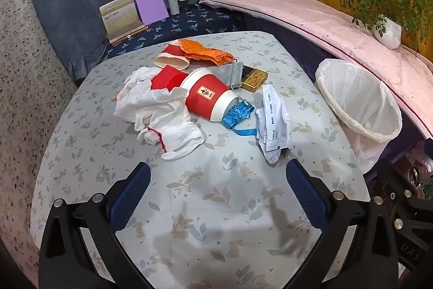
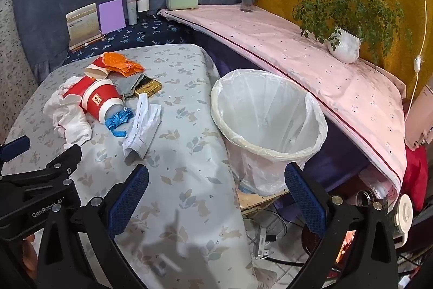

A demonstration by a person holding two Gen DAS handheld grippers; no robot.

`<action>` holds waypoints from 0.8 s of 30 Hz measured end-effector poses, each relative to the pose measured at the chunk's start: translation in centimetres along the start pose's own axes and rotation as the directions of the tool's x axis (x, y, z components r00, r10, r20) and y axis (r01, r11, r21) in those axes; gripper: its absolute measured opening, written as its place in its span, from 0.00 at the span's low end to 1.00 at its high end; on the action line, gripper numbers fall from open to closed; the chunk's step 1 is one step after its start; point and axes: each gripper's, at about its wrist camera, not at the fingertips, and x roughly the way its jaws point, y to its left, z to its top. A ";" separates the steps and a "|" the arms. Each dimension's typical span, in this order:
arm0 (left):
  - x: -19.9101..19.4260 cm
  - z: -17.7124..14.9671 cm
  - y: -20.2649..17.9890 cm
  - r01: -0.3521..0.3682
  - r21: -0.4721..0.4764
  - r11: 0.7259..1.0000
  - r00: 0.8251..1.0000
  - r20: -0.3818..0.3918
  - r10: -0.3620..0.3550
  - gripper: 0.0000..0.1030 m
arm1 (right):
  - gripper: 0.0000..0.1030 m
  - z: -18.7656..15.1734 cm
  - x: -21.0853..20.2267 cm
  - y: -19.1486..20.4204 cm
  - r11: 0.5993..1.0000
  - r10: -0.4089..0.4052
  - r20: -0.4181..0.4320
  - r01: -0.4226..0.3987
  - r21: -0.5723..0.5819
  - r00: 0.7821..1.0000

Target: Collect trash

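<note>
Nothing is collected yet: the red paper cups (image 1: 208, 96), orange wrapper (image 1: 205, 52) and crumpled paper (image 1: 273, 132) lie on the table (image 1: 216, 207), the lined bin (image 2: 268, 115) looks empty, and the left gripper (image 1: 217, 180) and right gripper (image 2: 216, 183) gape wide, empty.

Around the lined bin (image 2: 268, 126), to its left on the surface (image 1: 205, 197): three red paper cups (image 1: 208, 96), one white cloth (image 1: 162, 121), one orange wrapper (image 1: 203, 50), one blue measuring tape (image 1: 239, 115), one grey pouch (image 1: 232, 73), one gold box (image 1: 254, 80), one crumpled paper (image 1: 273, 132).
</note>
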 end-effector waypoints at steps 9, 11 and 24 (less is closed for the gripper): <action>-0.1 0.0 -0.2 -0.001 0.003 1.000 1.000 -0.006 0.001 0.93 | 0.93 -0.1 -0.3 -0.3 1.000 -0.001 0.010 0.001 -0.001 1.000; -0.3 0.3 -0.8 0.005 0.005 1.000 1.000 0.002 -0.005 0.93 | 0.94 -0.1 -0.3 -0.1 1.000 -0.005 0.009 0.005 -0.001 1.000; -0.4 0.0 -0.4 0.017 0.006 1.000 1.000 0.016 -0.017 0.93 | 0.94 -0.1 -0.4 0.1 1.000 -0.004 0.013 0.004 0.006 1.000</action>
